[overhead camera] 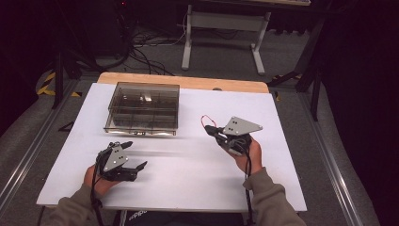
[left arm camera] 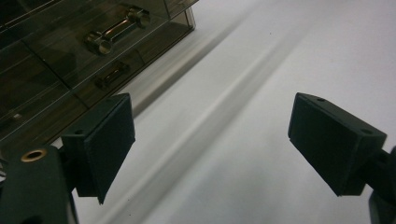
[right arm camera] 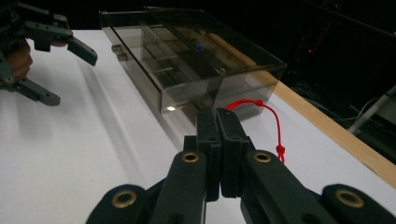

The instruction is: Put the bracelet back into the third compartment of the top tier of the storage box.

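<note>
The drawer box [overhead camera: 142, 108] stands on the table [overhead camera: 188, 183], in the far left part of it, with its handle side turned to the person. The left gripper [overhead camera: 134, 157] is on the near left side of the table, before the box and apart from it. The right gripper [overhead camera: 211, 130] is at the right of the box, near its front corner, above the table. A loop of cord [right arm camera: 268, 116] hangs out between the jaws of the right gripper, on the side away from the person. The two grippers are well apart
</note>
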Action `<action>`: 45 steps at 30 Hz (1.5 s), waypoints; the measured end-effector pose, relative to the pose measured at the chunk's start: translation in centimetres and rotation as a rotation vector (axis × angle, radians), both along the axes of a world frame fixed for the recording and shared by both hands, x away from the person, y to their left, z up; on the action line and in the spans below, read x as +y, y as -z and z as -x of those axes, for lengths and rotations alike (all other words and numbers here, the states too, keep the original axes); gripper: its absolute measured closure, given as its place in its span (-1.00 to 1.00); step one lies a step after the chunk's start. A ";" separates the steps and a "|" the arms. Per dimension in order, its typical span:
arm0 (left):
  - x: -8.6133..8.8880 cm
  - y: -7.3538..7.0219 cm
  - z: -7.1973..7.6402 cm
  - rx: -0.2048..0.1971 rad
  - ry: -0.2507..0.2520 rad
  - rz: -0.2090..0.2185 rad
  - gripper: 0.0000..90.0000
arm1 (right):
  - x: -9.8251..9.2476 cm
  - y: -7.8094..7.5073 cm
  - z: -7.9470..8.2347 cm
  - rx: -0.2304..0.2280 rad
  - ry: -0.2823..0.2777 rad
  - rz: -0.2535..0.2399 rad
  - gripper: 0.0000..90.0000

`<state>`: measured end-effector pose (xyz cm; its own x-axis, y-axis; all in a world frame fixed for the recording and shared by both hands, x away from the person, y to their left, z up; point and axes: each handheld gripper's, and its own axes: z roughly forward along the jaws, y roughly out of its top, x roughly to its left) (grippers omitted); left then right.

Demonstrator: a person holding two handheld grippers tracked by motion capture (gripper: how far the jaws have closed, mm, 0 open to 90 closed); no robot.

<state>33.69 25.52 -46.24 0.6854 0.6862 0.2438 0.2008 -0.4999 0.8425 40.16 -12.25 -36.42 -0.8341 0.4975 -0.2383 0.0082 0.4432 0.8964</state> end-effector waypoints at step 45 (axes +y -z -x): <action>0.9 -0.1 0.1 0.002 0.011 0.025 -0.65 | 12.9 2.1 -3.6 0.074 -0.119 0.028 0.97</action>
